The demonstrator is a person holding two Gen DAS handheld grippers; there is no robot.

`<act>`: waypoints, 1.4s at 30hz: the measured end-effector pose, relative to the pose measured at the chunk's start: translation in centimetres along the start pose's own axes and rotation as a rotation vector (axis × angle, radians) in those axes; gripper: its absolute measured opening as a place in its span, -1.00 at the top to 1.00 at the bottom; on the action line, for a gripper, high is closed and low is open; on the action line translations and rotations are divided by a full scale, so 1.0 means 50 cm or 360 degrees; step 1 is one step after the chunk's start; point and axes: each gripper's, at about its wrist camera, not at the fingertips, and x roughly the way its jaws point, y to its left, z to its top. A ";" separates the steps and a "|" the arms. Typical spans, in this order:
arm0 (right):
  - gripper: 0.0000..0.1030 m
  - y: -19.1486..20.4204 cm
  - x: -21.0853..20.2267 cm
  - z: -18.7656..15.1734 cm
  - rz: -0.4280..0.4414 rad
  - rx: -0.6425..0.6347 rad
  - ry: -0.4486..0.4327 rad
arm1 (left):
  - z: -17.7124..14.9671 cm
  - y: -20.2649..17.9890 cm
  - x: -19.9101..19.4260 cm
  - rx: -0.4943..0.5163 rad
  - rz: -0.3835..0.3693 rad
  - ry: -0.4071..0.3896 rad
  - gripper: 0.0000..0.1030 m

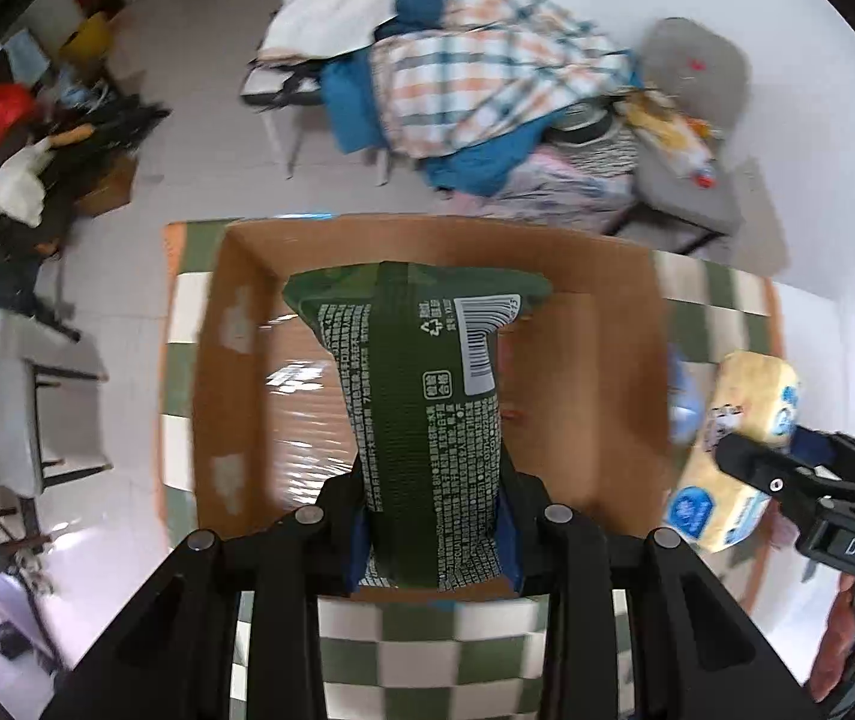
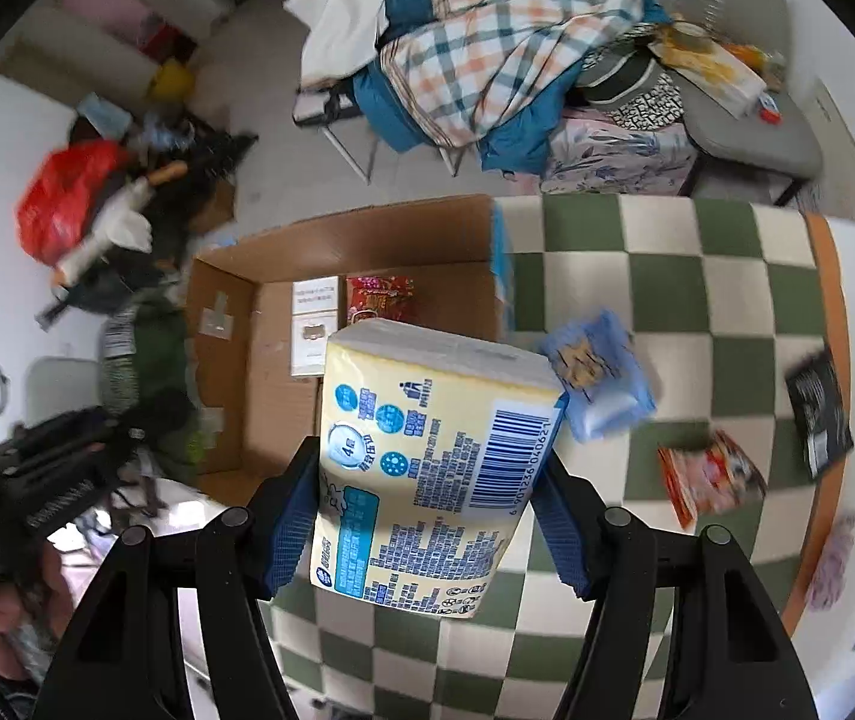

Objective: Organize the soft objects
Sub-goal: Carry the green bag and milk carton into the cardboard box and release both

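Note:
My left gripper (image 1: 434,513) is shut on a dark green soft pack (image 1: 421,384) and hangs it upright over an open cardboard box (image 1: 598,360). In the right wrist view, my right gripper (image 2: 427,507) is shut on a yellow tissue pack (image 2: 427,420), its blue pads (image 2: 292,516) pressing both sides, above the box's right edge. The left wrist view also shows the right gripper (image 1: 787,468) with the yellow pack (image 1: 739,414) to the right of the box. The box (image 2: 274,384) holds a red packet (image 2: 376,297) and white cards (image 2: 313,324).
On the green-and-white checked tablecloth (image 2: 667,294) lie a blue pack (image 2: 598,375), a red snack packet (image 2: 709,477) and a black packet (image 2: 820,414). Behind the table are chairs piled with plaid clothes (image 1: 487,72). Bags and clutter (image 2: 67,204) cover the floor at left.

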 end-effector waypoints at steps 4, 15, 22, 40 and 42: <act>-0.33 0.046 0.091 0.055 -0.0126 -0.0069 0.0091 | 0.037 0.067 0.073 -0.0018 0.0065 0.0078 0.42; -0.34 0.066 0.262 0.138 -0.0397 -0.0150 0.0266 | 0.109 0.110 0.203 -0.0001 0.0067 0.0264 0.38; -0.71 0.067 0.288 0.160 -0.0473 -0.0165 0.0264 | 0.138 0.132 0.233 -0.0070 0.0085 0.0308 0.21; -1.00 0.086 0.223 0.055 -0.0364 -0.0105 0.0157 | 0.010 0.112 0.103 -0.0096 0.0131 0.0031 -0.93; -1.00 0.092 0.214 0.034 -0.0355 -0.0110 0.0146 | -0.015 0.108 0.086 -0.0096 0.0150 -0.0021 -0.93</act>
